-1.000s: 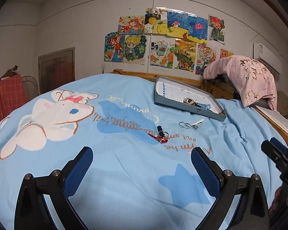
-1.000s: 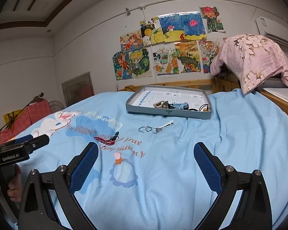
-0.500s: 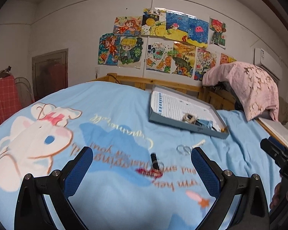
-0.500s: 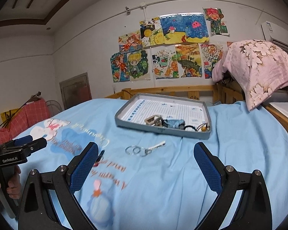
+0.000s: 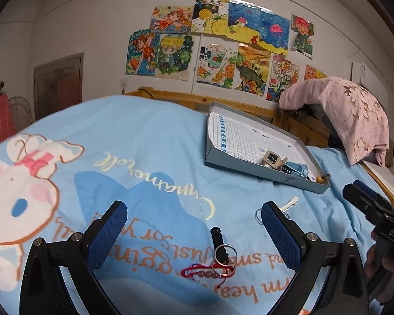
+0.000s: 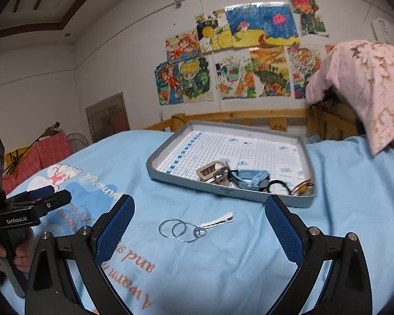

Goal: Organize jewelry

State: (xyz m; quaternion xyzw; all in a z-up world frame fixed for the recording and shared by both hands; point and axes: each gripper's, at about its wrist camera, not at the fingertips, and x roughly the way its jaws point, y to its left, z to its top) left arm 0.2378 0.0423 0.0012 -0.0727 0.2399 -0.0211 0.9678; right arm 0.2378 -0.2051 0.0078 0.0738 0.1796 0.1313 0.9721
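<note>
A grey tray point(image 5: 249, 168) point(image 6: 223, 187) lies on the blue bedspread and holds a beige clip, a blue watch and small dark pieces. My left gripper point(image 5: 194, 225) is open and empty. Between its fingers lie a black beaded piece with a metal ring point(image 5: 222, 246) and a red string bracelet point(image 5: 207, 273). My right gripper point(image 6: 199, 223) is open and empty. Linked silver rings point(image 6: 180, 229) and a white hair clip point(image 6: 219, 220) lie between its fingers, in front of the tray.
A wooden bed rail point(image 6: 249, 118) runs behind the tray. A pink cloth point(image 6: 362, 84) hangs over the rail at the right. Drawings cover the wall point(image 5: 218, 50). The right gripper's body point(image 5: 375, 215) shows at the left wrist view's right edge.
Both grippers have moved forward and lower toward the jewelry on the bedspread. The tray and loose pieces now look nearer. Both stay open.
</note>
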